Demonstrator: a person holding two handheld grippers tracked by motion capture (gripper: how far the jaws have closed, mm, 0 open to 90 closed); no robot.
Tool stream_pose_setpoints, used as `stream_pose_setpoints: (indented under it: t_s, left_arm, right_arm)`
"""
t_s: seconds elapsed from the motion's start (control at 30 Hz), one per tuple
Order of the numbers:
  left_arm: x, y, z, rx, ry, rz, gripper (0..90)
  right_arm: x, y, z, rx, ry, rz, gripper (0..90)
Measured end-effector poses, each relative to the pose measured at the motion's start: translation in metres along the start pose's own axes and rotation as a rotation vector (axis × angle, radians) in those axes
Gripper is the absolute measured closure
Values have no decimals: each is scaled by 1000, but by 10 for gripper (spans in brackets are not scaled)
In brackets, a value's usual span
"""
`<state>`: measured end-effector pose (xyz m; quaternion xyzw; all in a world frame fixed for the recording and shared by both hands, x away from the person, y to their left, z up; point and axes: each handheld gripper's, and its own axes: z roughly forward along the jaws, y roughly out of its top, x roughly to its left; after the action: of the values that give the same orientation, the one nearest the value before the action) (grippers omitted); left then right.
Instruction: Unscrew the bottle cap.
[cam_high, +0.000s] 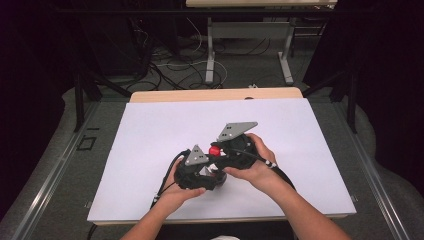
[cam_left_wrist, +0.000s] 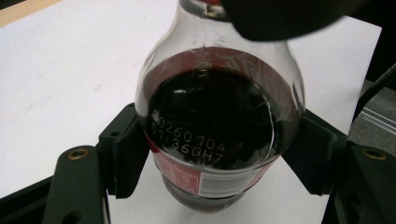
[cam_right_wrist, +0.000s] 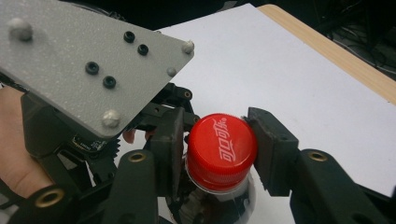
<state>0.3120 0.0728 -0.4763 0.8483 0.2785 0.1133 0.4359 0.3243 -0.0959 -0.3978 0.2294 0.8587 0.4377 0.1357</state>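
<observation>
Cola bottle (cam_left_wrist: 212, 126) stands near middle of white sheet (cam_high: 150, 130), toward its near edge. Left gripper (cam_left_wrist: 212, 154) pinches bottle body, pads pressed on both flanks. Right gripper (cam_right_wrist: 219, 149) clamps red cap (cam_right_wrist: 222, 149); both pads touch cap sides. Judged step: unscrewing cap. Good practice: hold body firm without crushing, keep bottle upright, turn right gripper about cap axis, keep pads level on ribbing. Left gripper's grey plate (cam_right_wrist: 88, 60) sits close beside cap, may hinder wrist roll. Wooden table edge (cam_high: 215, 94) beyond sheet's far edge; nothing else on sheet.
</observation>
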Motion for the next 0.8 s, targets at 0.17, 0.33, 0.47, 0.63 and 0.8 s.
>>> stream_pose_setpoints:
  t_s: [0.17,0.33,0.47,0.63,0.8]
  left_arm:
    - [0,0,-1,-2,-7,6,304]
    - [-1,1,-2,-14,-17,14,304]
    - [0,1,-1,-9,-14,14,304]
    - [2,0,-1,-2,-10,4,304]
    - [2,0,-2,-9,0,3,304]
  right_arm:
    - [-8,2,-1,-3,55,-12,610]
    - [-19,2,-3,6,143,-28,614]
    - [-22,2,-3,-4,161,-41,607]
    - [-15,1,-8,-14,103,-19,490]
    - [-5,2,-12,-24,30,-16,517]
